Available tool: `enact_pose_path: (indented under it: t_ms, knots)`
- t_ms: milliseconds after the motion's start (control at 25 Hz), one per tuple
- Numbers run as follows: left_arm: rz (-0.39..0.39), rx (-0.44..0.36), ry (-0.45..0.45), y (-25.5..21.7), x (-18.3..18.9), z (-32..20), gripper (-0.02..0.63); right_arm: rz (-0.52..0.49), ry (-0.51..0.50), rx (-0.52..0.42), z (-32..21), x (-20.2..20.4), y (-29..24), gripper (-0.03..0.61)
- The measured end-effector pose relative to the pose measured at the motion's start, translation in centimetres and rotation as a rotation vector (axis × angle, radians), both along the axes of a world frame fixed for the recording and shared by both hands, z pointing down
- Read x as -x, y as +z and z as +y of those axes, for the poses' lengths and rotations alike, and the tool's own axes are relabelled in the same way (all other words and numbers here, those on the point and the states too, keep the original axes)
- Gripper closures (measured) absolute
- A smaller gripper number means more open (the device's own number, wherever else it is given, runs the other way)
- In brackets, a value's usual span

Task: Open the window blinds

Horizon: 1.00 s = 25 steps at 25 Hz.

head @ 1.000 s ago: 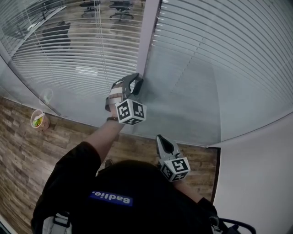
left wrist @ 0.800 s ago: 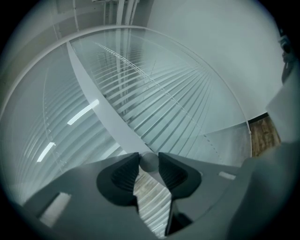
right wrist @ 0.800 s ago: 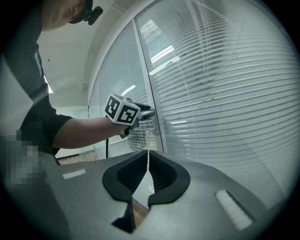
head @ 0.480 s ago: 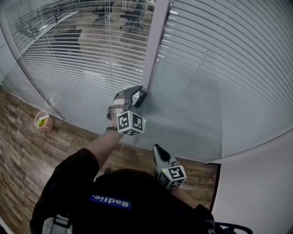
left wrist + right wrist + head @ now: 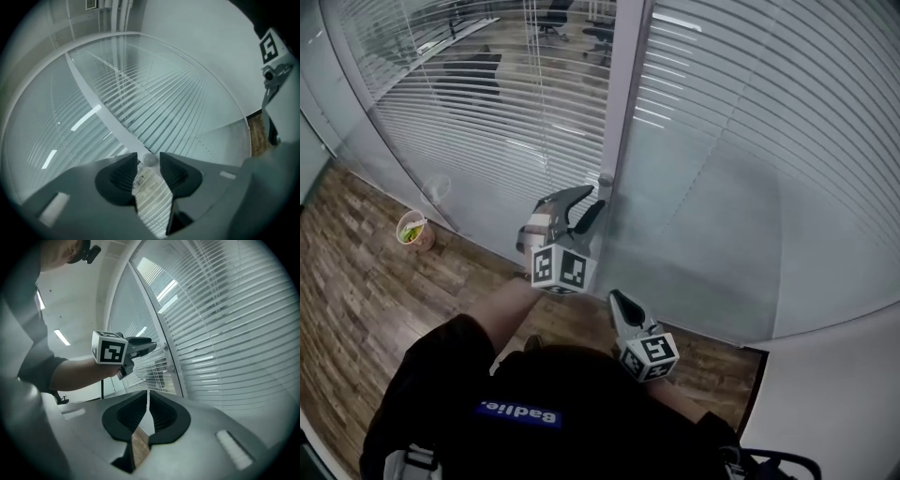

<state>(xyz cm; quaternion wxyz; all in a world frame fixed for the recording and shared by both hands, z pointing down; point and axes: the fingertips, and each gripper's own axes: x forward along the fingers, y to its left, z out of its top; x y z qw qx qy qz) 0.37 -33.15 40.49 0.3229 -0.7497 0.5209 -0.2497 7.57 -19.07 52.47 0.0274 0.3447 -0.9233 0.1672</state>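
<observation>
Closest in, low by the person's chest, is the right gripper. Only its own view shows that its two jaws are pressed together with nothing in them. That same view also shows the left gripper from the side, held out on a bare arm, and the left gripper's own view cannot show that. The head view is the only one with both grippers in it at once. It also shows a cup far off to the left of the left gripper, standing on the wooden floor. Neither gripper view shows the cup. The left gripper's view shows its jaws apart and closing. A little round knob sits just past the tips, in line with the gap, and the pads do not touch it. A second ago the left gripper was right up against the white post and hid the knob, with its jaws closer together. Now it has come back a little and the knob can be seen. The knob is on the post, straight ahead of the left gripper and well ahead of the right gripper. The blinds hang behind the glass on both sides of the post, to the left and right of the left gripper. Through the slats on its left I can see office chairs far beyond.
</observation>
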Motion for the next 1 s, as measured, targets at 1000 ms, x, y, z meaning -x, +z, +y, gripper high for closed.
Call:
enact_pose_path:
  t_ms: [1000]
  knots:
    - [0.469, 0.265, 0.178, 7.1, 15.5, 22.9, 0.614, 0.071, 0.126, -0.003, 8.6, 12.5, -0.2, 0.563]
